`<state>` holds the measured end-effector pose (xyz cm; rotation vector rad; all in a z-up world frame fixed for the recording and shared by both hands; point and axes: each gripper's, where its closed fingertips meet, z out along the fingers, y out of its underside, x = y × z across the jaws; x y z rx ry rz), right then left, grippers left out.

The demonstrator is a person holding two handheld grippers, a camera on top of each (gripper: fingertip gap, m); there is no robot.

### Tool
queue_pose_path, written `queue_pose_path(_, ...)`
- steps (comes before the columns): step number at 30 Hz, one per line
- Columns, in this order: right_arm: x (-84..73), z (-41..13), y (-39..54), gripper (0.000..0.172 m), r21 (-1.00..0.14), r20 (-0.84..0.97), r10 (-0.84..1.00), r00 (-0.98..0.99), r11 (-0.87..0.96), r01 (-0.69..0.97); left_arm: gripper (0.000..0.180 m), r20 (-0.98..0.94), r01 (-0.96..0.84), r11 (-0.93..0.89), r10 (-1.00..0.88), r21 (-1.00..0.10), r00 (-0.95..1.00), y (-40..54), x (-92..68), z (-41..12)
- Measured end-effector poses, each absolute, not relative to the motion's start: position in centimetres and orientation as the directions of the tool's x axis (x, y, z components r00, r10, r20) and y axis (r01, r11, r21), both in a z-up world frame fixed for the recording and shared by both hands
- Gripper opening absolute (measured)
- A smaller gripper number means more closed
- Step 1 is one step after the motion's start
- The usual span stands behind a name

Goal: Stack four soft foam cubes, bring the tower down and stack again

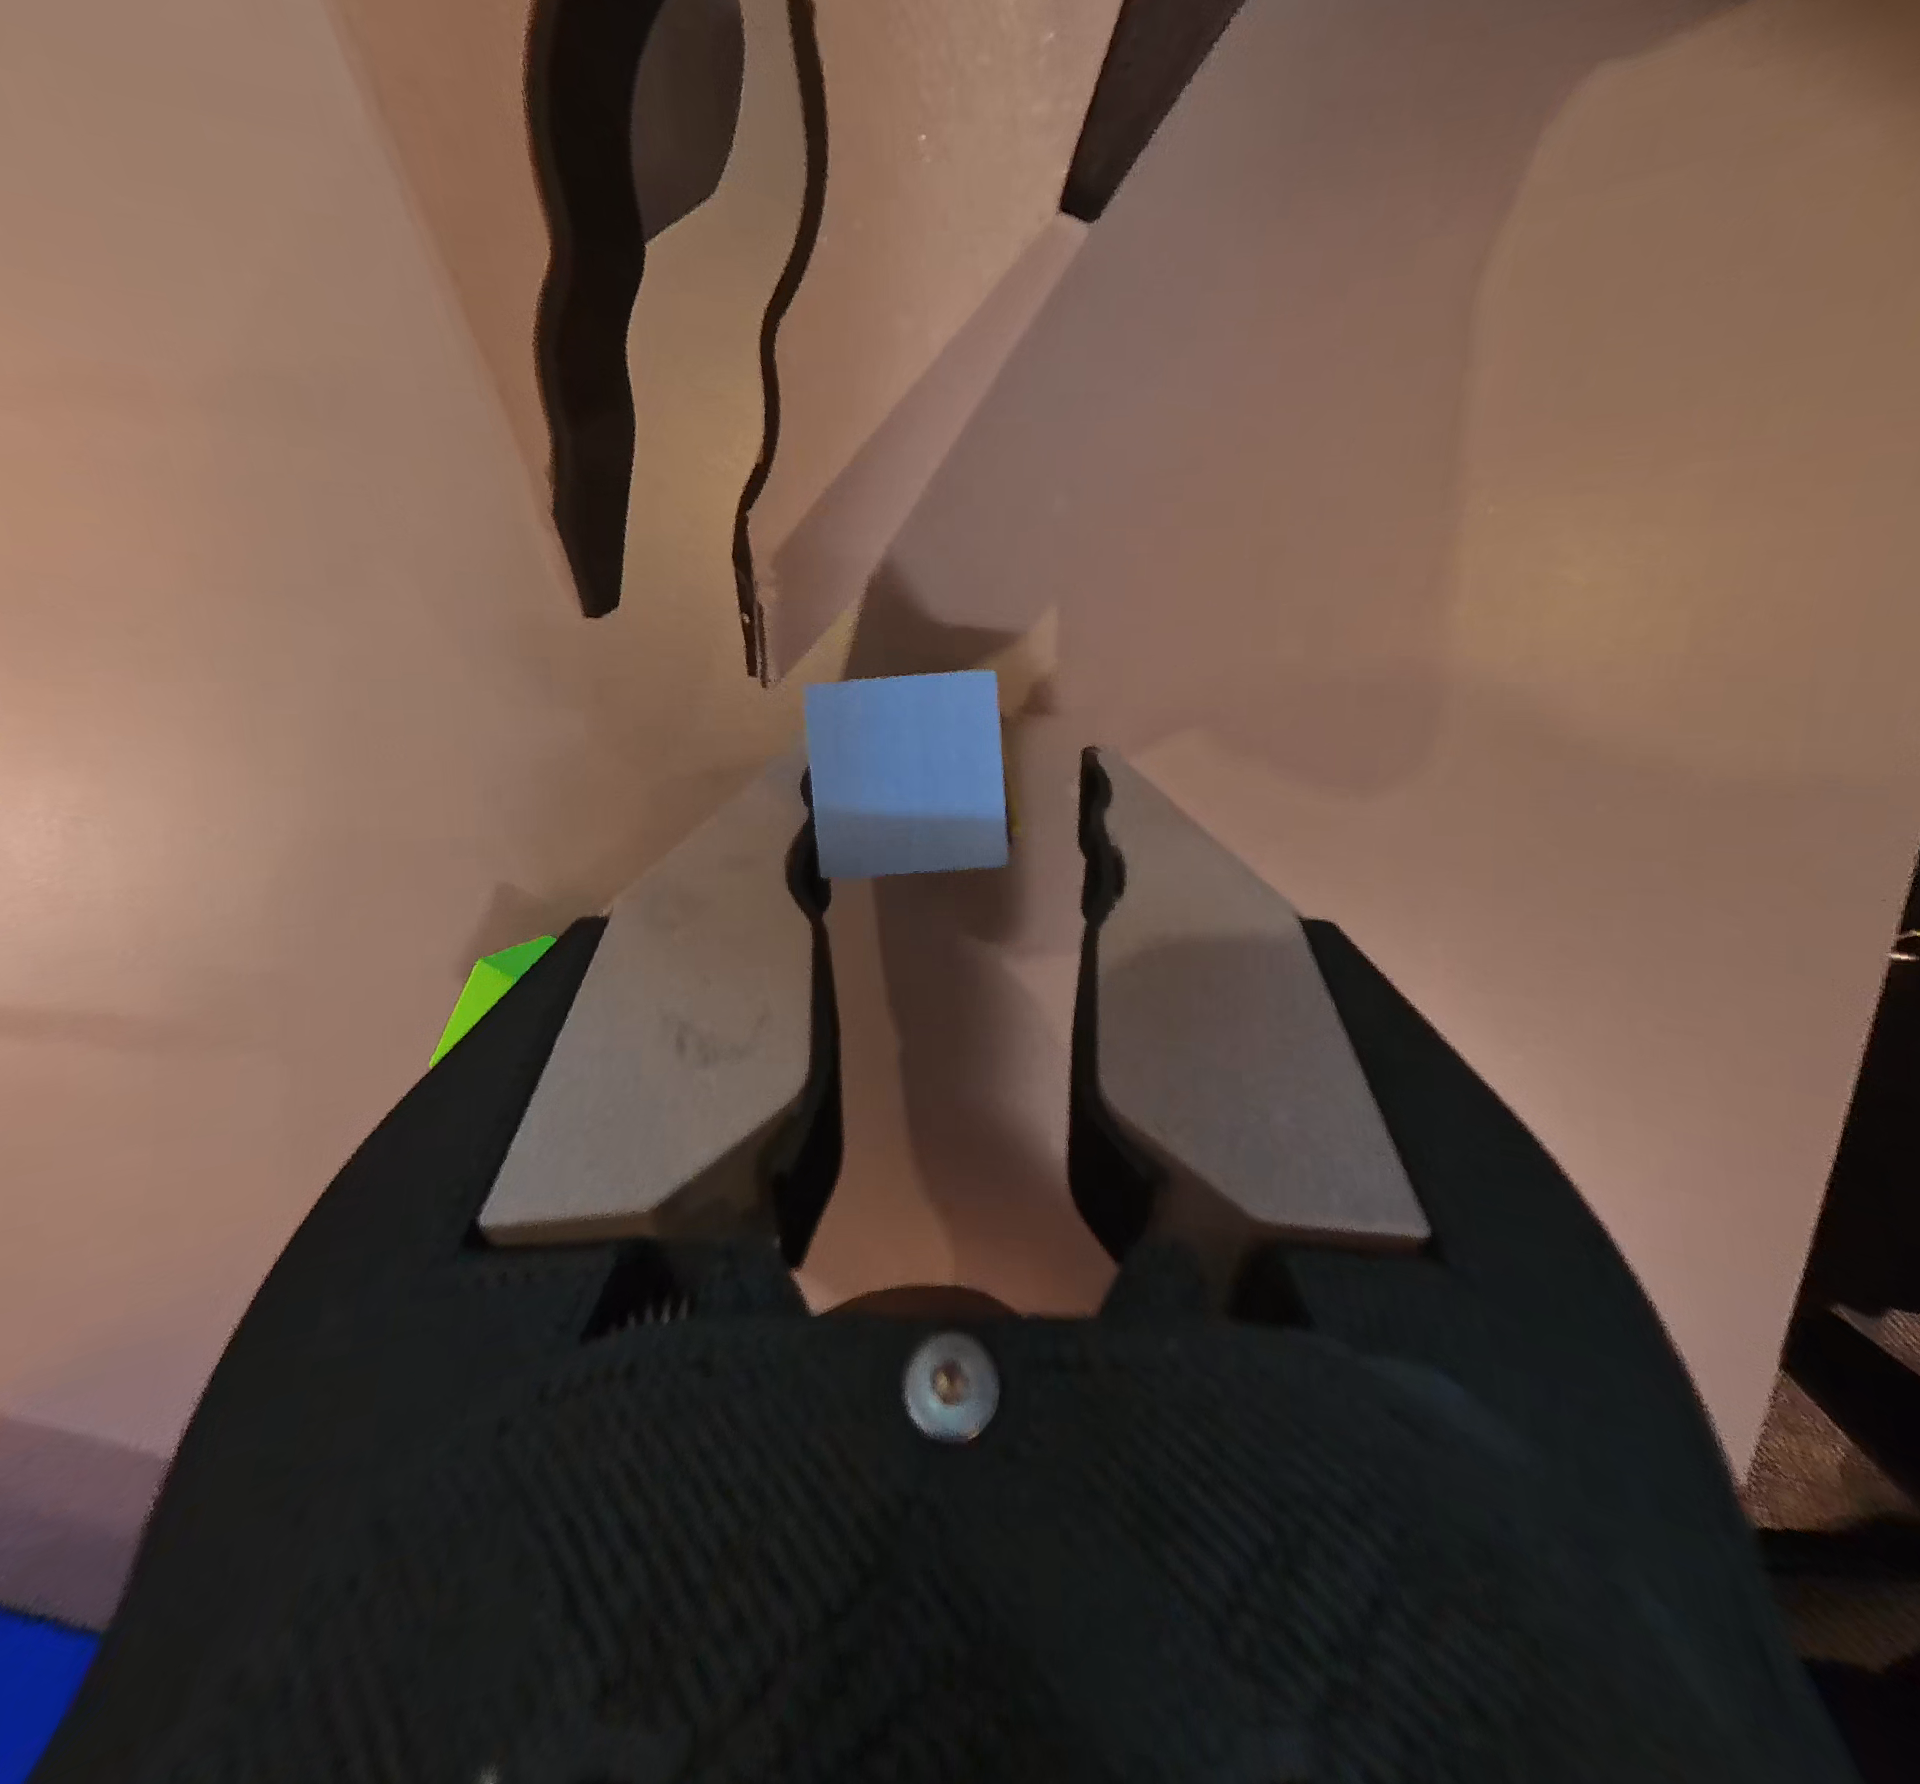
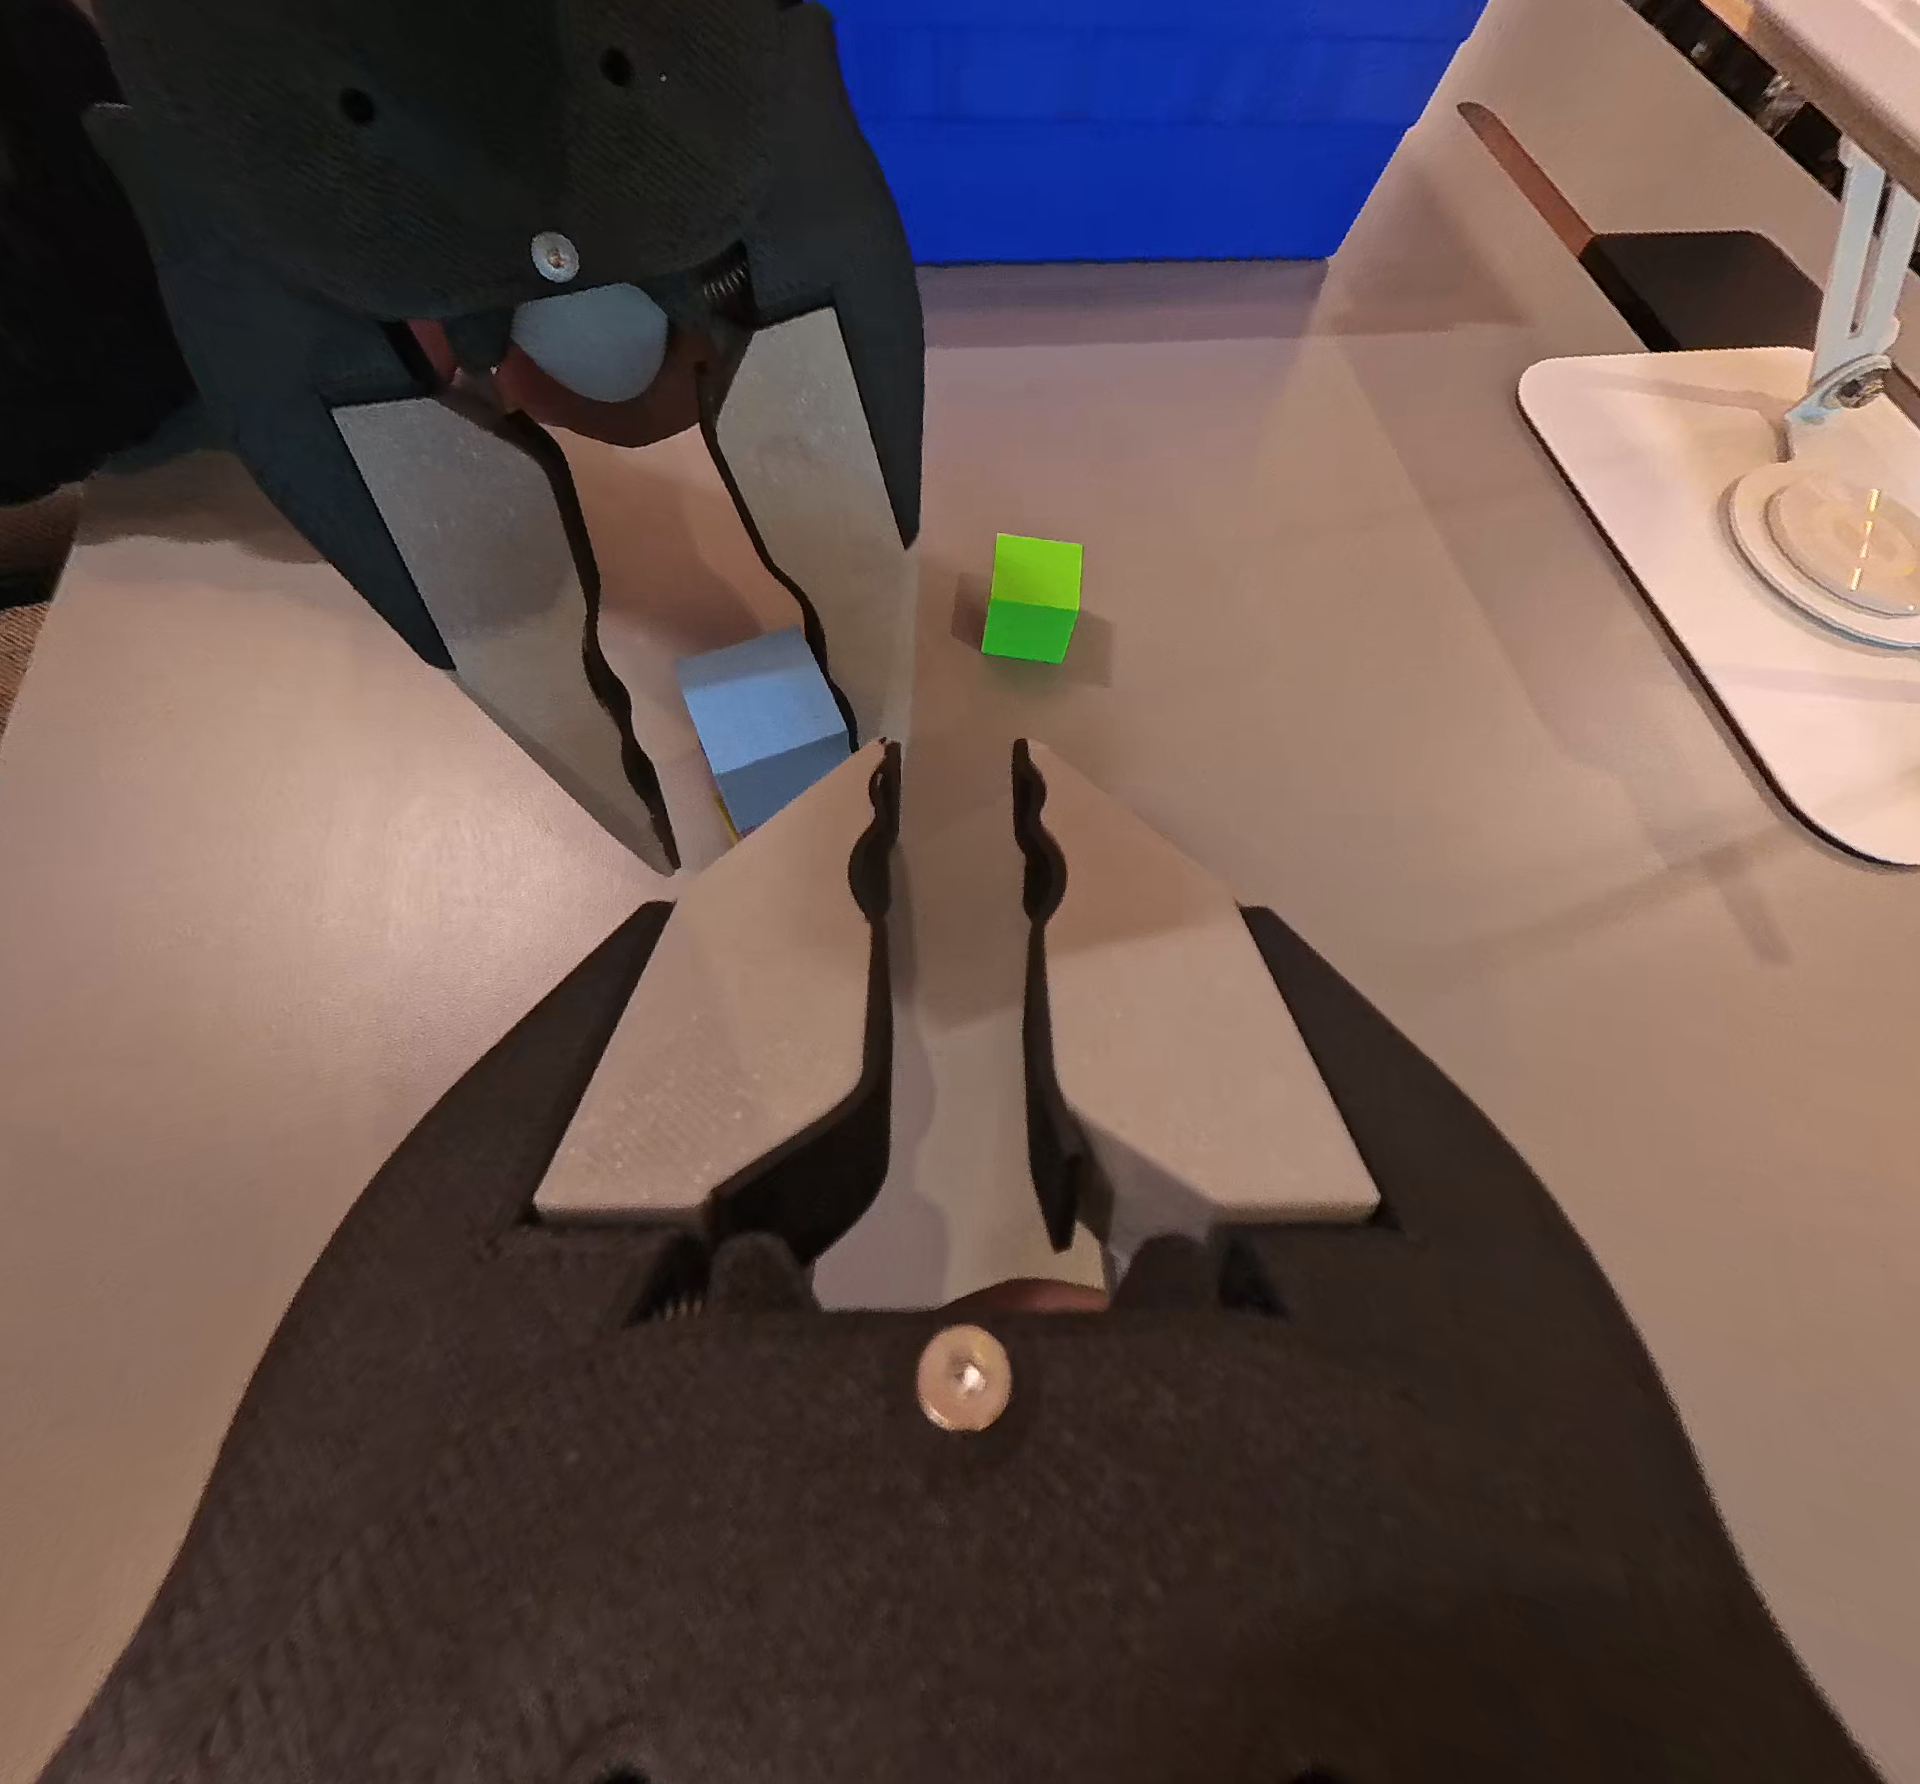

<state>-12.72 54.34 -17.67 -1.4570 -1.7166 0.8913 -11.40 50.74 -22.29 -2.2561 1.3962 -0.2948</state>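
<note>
flanking blue cube (image 1: 906, 773), left claw (image 1: 945, 820) agape, open table (image 2: 1351, 747) rightward

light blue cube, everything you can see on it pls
The light blue cube is a matte, foam-looking block with clean edges and no markings. It sits between the fingers of the left gripper, on top of something yellow of which only a sliver shows. In the left wrist view it lies against the left finger, with a clear gap to the other. The right gripper's fingertip covers its lower corner. The green cube stands apart.
</note>
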Motion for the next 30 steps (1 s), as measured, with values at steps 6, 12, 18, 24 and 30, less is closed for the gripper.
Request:
queue_pose_path(6,-12.4,-17.5,55.1,0.019,-0.852,0.098,0.992,-0.082,0.126,0.508,0.056,-0.043,-0.792,-0.372,-0.894,-0.485,0.446,49.7,-12.8,-22.5)
queue_pose_path(12,-11.7,-17.5,55.8,0.023,-0.866,0.048,0.996,-0.074,0.078,0.494,0.065,-0.006,-0.736,-0.393,-0.88,-0.552,0.475,49.0,-14.4,-21.5)
queue_pose_path(18,-11.2,-18.1,57.2,0.024,-0.868,0.019,0.999,-0.031,0.032,0.496,0.069,-0.011,-0.591,-0.485,-0.768,-0.644,0.641,51.6,-17.6,-19.5)
queue_pose_path(24,-11.2,-18.0,57.3,0.023,-0.871,0.013,1.0,-0.025,0.024,0.49,0.068,0.111,-0.276,-0.614,-0.516,-0.739,0.849,56.3,-21.7,-17.9)
queue_pose_path(30,-11.2,-18.3,57.3,0.023,-0.863,0.02,1.0,-0.021,0.028,0.505,0.069,0.151,-0.185,-0.701,-0.389,-0.688,0.909,57.7,-22.4,-20.0)
